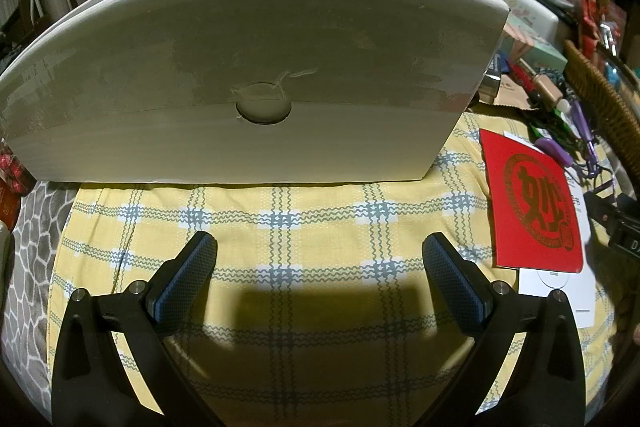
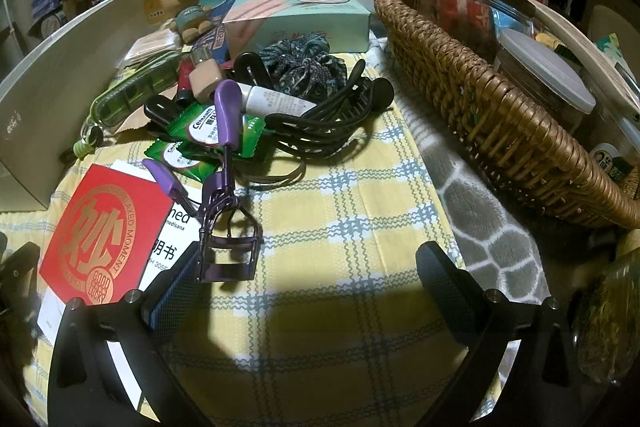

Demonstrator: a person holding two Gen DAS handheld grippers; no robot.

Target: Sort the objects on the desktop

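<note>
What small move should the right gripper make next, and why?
Probably ease the right gripper forward and slightly left to straddle the purple eyelash curler. Its jaws stand open and empty, and the curler lies nearest, against the left finger's tip and clear of the clutter pile behind.

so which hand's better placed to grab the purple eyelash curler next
Right. The right gripper has open, empty jaws with the eyelash curler just ahead, beside its left pad. The left gripper, also open, faces the white box with only cloth between its jaws.
</note>
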